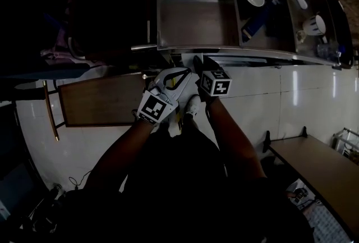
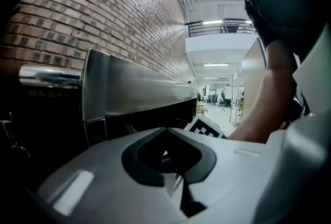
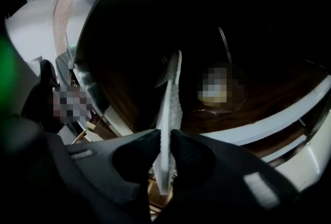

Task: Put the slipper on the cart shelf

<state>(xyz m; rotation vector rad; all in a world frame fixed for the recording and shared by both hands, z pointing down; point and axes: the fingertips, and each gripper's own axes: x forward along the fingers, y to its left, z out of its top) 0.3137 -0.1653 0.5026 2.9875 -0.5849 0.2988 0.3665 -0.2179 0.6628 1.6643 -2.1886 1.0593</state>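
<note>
At the front edge of the steel-framed cart, the black right gripper is clamped on a thin white ribbed slipper, held edge-on before the dark wooden shelf. The white left gripper has its jaws together, empty.

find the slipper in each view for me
Head view: slipper, centre, just below the cart's steel rim.
Left gripper view: not made out; steel rim at left.
Right gripper view: centre, edge-on in the right gripper; steel rim at left.
</note>
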